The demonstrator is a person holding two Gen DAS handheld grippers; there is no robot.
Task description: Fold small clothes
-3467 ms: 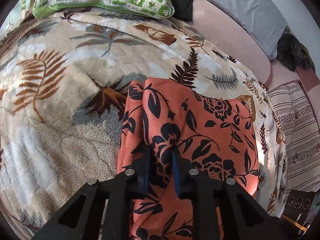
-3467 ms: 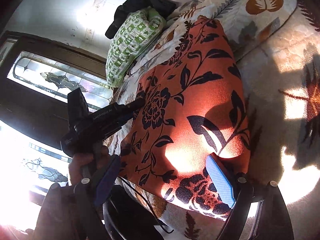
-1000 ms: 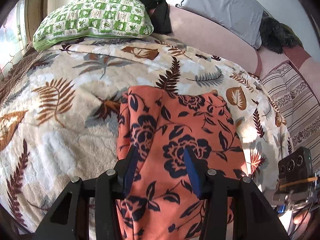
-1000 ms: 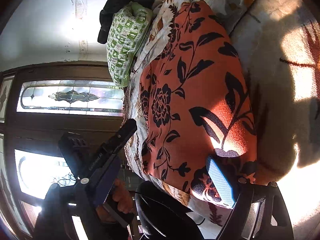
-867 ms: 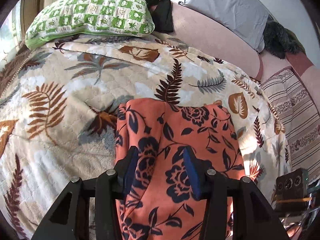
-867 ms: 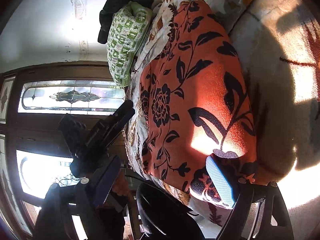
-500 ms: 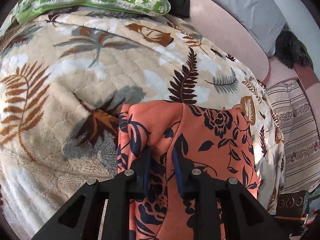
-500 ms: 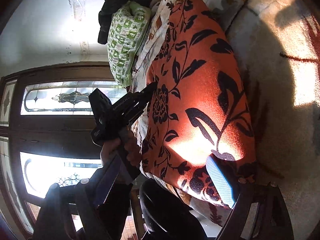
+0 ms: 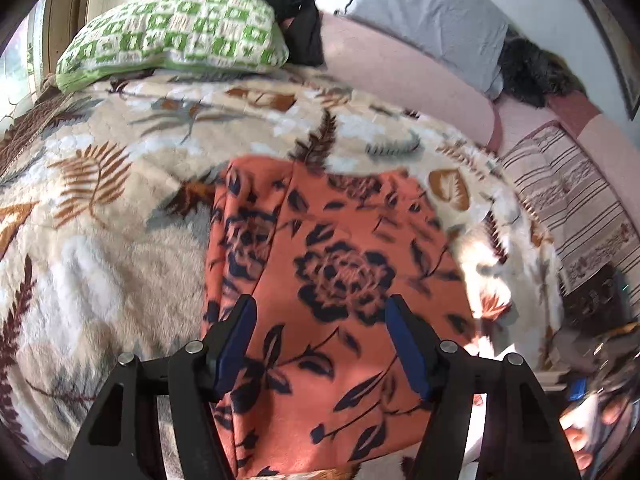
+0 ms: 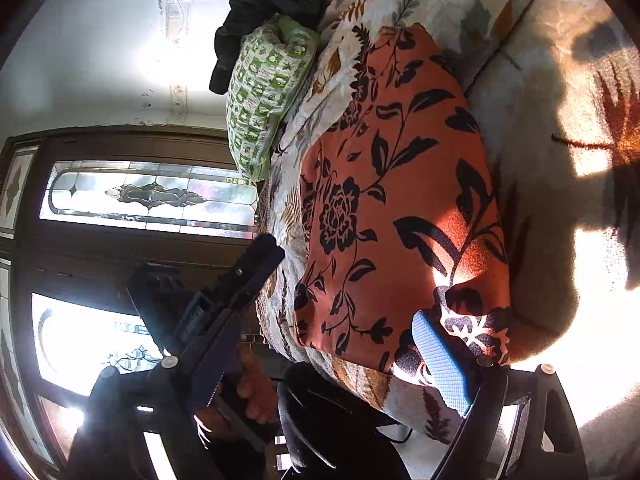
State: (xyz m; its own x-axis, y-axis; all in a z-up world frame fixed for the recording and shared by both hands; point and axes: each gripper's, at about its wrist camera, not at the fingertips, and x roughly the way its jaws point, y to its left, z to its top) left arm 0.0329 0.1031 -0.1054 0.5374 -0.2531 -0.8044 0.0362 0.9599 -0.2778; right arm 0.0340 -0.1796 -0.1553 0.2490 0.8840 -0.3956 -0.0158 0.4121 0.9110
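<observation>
Because the orange flowered cloth [image 9: 340,280], lying folded on the leafy blanket [image 9: 100,240] of the bed, looks soft, light and floppy, the left gripper [image 9: 320,340], jaws opening and empty above it, and the right gripper [image 10: 320,356], jaws wide, should pinch its 6 o'clock edge.

The orange floral garment [image 9: 340,280] is smeared by motion blur in the left wrist view, and its near edge is cut off by the frame. In the right wrist view, the window [image 10: 80,340] is washed out by glare.
</observation>
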